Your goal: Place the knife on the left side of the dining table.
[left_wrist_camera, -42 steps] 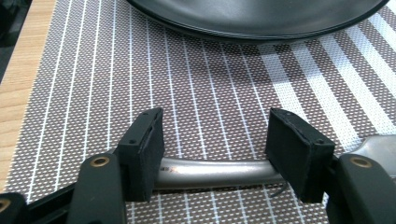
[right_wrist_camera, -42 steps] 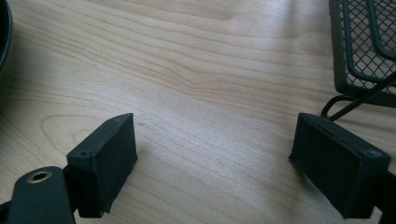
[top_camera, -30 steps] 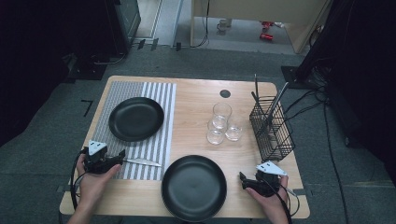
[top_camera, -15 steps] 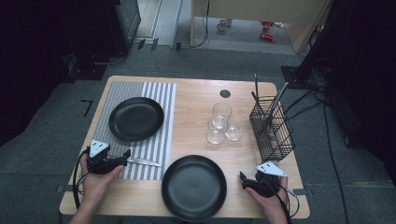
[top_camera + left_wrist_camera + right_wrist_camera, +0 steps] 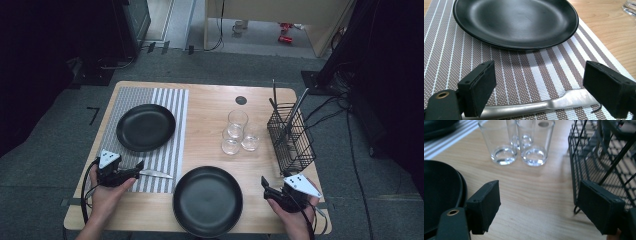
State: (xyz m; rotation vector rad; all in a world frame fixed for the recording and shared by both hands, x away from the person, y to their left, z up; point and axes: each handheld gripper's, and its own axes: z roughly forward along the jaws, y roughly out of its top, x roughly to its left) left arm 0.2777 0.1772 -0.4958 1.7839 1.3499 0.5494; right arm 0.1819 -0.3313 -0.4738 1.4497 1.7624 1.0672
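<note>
Tongs in my left hand point(image 5: 134, 169) sat low over the striped mat point(image 5: 172, 107), and their jaws had just been opening wide. Between them lay the silver knife point(image 5: 544, 105), flat on the mat, but the pads were not pressing it. I could see its blade poking out toward the middle of the desk point(image 5: 210, 105) in the high view. Just past the knife, 1 black plate point(image 5: 516, 22) rested on the mat.

My right tongs point(image 5: 265, 184) were near the right front corner of the desk, and their jaws had just been closing a little. They were open and held nothing. Ahead of them stood 3 glasses point(image 5: 534, 142), close together. A black wire basket point(image 5: 599, 160) was to their right, and a 2nd black plate point(image 5: 439, 195) to their left.
</note>
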